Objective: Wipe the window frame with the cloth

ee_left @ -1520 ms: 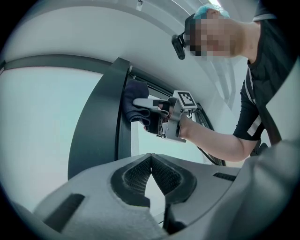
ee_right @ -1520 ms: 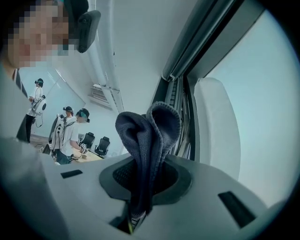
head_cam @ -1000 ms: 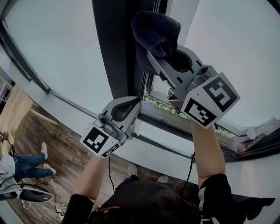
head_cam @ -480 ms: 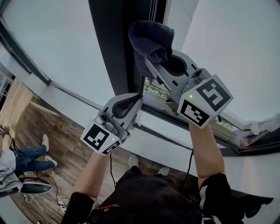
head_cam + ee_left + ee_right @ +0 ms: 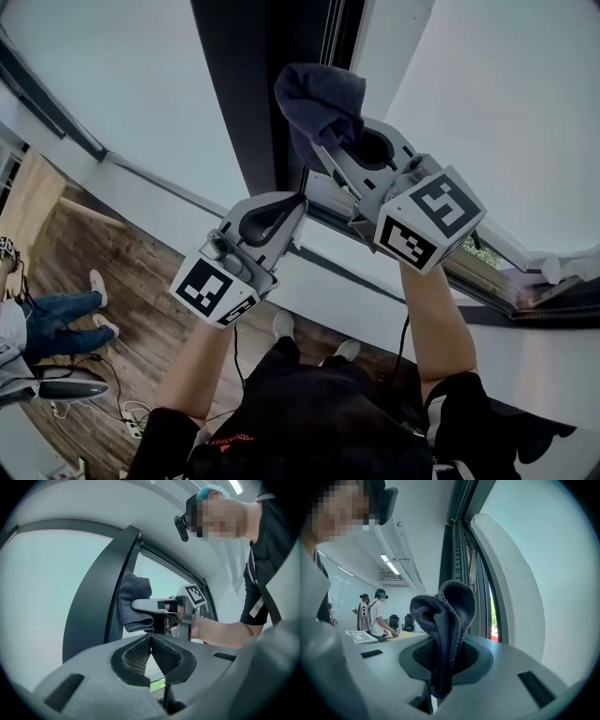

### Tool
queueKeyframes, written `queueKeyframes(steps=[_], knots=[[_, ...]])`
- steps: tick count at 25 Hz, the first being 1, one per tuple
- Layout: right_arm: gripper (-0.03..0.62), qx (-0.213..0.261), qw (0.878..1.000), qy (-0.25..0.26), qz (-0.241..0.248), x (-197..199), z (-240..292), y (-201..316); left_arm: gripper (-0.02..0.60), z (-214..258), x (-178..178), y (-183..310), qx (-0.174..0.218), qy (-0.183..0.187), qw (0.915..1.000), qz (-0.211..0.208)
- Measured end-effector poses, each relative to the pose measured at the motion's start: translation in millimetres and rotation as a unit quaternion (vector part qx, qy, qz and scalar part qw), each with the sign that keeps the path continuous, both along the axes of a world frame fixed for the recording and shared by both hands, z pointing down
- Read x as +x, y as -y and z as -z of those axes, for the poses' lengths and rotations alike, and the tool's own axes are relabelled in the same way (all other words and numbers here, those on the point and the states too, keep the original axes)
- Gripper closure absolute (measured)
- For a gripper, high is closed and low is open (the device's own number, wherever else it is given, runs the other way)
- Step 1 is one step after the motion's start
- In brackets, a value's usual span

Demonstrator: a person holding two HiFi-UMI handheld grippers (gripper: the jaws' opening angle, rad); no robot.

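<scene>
My right gripper [image 5: 444, 660] is clamped on the dark grey cloth [image 5: 445, 616]. The cloth stands folded double between the jaws, its long axis in line with them and its rounded fold pointing out past the tips. In the head view that fold aims toward 11 o'clock and lies against the black window frame [image 5: 246, 94], whose upright runs from 12 o'clock down toward centre. My left gripper [image 5: 151, 641] sits at 7 o'clock from the cloth, jaws closed together on nothing, near the upright's foot.
</scene>
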State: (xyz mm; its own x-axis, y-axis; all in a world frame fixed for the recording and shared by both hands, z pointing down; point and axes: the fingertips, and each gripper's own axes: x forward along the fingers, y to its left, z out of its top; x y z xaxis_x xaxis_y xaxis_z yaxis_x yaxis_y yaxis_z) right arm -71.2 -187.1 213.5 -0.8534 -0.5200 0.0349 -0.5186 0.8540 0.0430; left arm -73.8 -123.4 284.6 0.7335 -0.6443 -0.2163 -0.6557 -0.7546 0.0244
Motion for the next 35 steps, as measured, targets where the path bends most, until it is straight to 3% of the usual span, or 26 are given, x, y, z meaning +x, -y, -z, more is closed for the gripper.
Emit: queueKeyframes(steps=[13,35], knots=[[0.54,-0.063,0.998,-0.008,0.006,2,-77,1,0.563,-45,1,0,-0.039,-0.001,0.9992,0.009],[0.54,-0.184,0.983,-0.025,-0.001,-8,-207,1,0.563,-116,-16,-6,-0.106,-0.009,0.9939,0.03]])
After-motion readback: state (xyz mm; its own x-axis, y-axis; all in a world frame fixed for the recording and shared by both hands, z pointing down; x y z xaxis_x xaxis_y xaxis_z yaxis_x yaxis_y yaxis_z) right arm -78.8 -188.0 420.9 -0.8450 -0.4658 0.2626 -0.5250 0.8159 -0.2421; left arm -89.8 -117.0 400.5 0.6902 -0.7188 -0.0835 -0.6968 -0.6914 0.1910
